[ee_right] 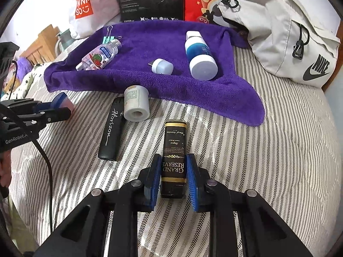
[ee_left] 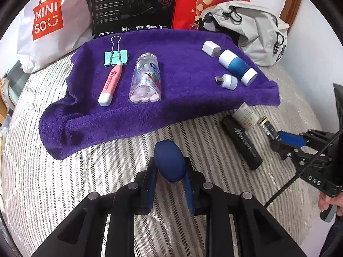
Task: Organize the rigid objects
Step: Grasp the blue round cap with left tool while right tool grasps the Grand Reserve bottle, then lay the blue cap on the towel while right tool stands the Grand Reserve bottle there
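In the left wrist view, a dark blue oval object [ee_left: 170, 162] is being held between the closed-in fingers of the left hand-held gripper [ee_left: 170, 189] above the bed, short of the purple towel [ee_left: 182, 98]; placing it there is probably being prepared.

In the right wrist view, the black Grand Reserve box [ee_right: 174, 160] is lying on the bed and being straddled by the right hand-held gripper [ee_right: 173, 184], whose fingers are just beside its sides; firm contact cannot be told. Squeezing and lifting are likely being called for next.

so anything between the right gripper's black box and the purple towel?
Partly. The black box sits between the right gripper fingers, pointing at the purple towel. Straight ahead shows only striped cover. A white roll and a black tube lie just left of that line.
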